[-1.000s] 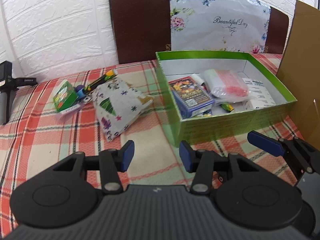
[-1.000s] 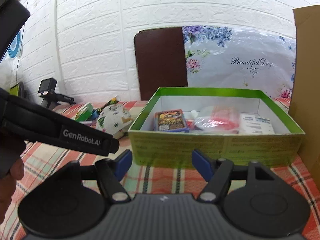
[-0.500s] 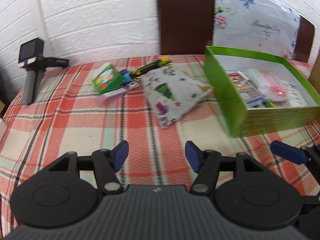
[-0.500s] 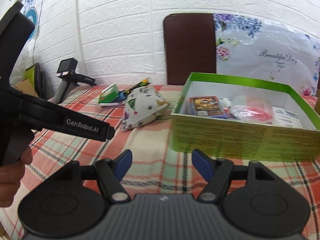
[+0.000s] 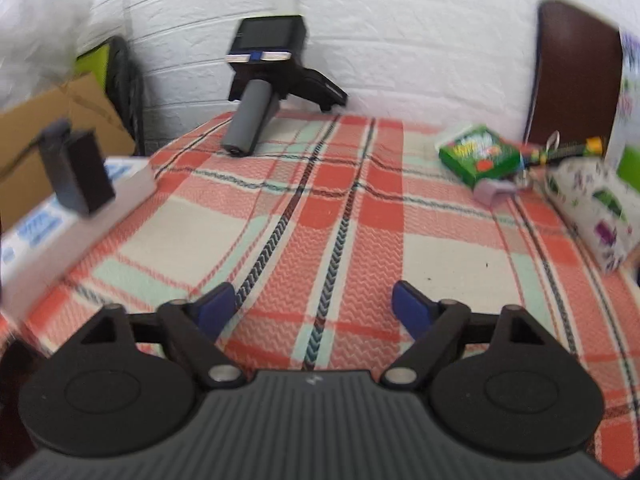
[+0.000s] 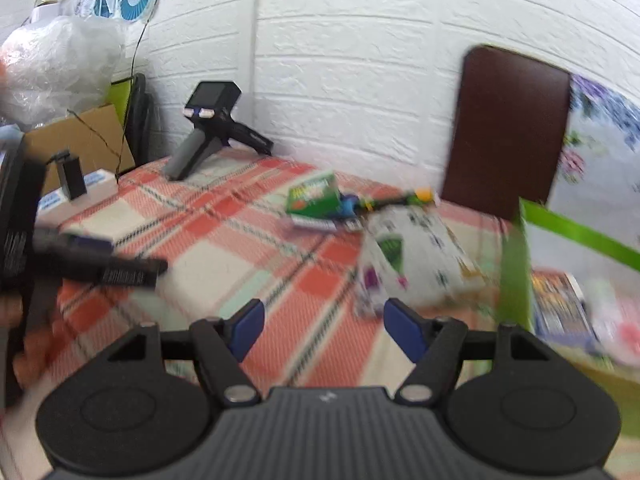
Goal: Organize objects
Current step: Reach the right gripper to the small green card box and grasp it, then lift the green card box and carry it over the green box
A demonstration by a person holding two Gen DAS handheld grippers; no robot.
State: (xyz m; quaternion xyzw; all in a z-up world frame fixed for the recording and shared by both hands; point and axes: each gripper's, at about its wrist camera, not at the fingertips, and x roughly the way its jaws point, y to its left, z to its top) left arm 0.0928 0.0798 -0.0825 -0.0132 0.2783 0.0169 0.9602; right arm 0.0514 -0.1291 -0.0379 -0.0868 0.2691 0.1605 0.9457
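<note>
My left gripper (image 5: 314, 308) is open and empty, low over the plaid tablecloth (image 5: 340, 216). A small green box (image 5: 480, 156), a lanyard with keys (image 5: 560, 150) and a white patterned pouch (image 5: 596, 208) lie at its far right. My right gripper (image 6: 322, 328) is open and empty. In the right wrist view the green box (image 6: 316, 198) and the pouch (image 6: 412, 256) lie ahead, with the open green storage box (image 6: 516, 264) at the right holding a card pack (image 6: 556, 300). The left gripper shows blurred at the left in the right wrist view (image 6: 100, 268).
A black handheld device with a grey handle (image 5: 260, 92) stands at the table's far edge by the white brick wall. A white box with a black adapter (image 5: 76, 176) sits off the table's left edge. A brown board (image 6: 508, 128) leans on the wall.
Both grippers have swung left; the green storage box has left the left wrist view and slid to the right edge of the right wrist view. Both stay open and empty.
</note>
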